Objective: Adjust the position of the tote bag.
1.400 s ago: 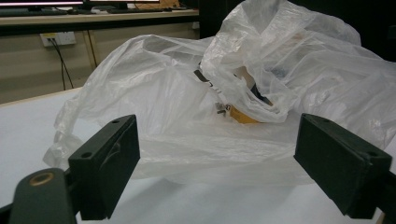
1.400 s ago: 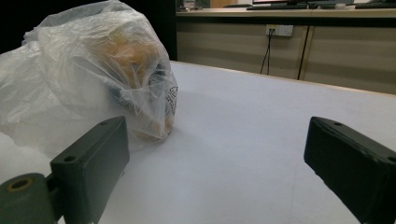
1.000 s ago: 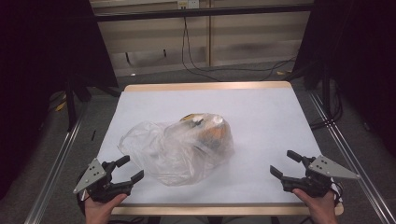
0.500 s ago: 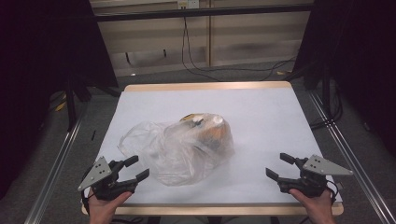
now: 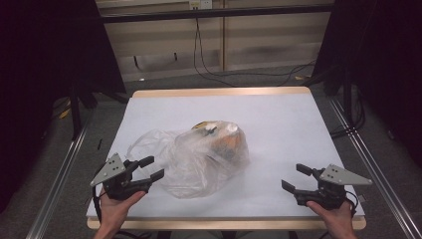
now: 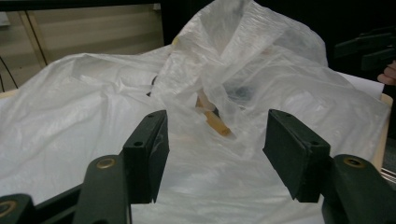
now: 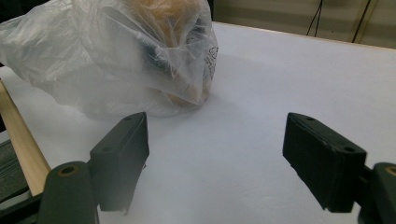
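Bag: clear plastic bag (image 5: 199, 157) lying crumpled mid-table, showing orange and dark contents
Left gripper (image 5: 152, 168): jaws just closing, gaping at bag's near-left edge, gripping nothing
Right gripper (image 5: 297, 178): gaping wide; empty

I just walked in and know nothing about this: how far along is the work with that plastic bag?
Early on, it seems. The plastic bag lies on the table, contents inside. The left gripper is at the bag's edge, jaws just narrowing around film but not pinching it. The right gripper waits open, apart from the bag. Gripping and handling the bag remain.
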`<act>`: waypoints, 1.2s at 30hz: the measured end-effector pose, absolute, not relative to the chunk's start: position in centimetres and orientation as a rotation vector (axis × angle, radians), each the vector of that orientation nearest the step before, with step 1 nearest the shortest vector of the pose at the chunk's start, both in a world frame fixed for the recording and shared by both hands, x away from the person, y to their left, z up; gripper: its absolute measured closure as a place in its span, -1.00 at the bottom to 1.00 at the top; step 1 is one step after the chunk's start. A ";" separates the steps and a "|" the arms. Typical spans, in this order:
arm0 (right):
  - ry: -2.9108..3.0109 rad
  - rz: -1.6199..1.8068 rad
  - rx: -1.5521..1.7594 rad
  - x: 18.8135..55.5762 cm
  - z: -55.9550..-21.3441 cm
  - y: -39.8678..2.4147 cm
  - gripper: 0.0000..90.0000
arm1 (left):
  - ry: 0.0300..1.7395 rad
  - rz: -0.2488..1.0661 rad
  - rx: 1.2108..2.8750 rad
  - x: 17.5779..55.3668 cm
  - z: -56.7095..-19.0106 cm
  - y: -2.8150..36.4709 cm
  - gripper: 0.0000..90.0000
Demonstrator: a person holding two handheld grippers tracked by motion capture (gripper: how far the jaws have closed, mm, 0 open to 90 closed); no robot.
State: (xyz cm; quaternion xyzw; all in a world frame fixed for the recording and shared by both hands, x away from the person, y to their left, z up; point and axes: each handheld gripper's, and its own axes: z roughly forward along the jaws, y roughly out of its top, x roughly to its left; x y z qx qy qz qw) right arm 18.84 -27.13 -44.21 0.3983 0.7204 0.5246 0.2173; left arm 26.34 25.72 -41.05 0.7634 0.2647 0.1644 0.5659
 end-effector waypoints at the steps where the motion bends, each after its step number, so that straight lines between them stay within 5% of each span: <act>1: 1.997 1.452 1.102 18.9 -44.2 -27.1 -0.51 | 0.628 0.401 1.799 26.6 -40.9 25.7 -0.10; 13: 2.025 1.447 1.118 19.2 -44.4 -27.1 -0.53 | 0.661 0.413 1.791 28.9 -39.3 24.9 -0.10; 36: 2.049 1.433 1.117 19.4 -44.6 -27.1 -0.54 | 0.646 0.316 1.903 30.3 -42.6 23.9 -0.01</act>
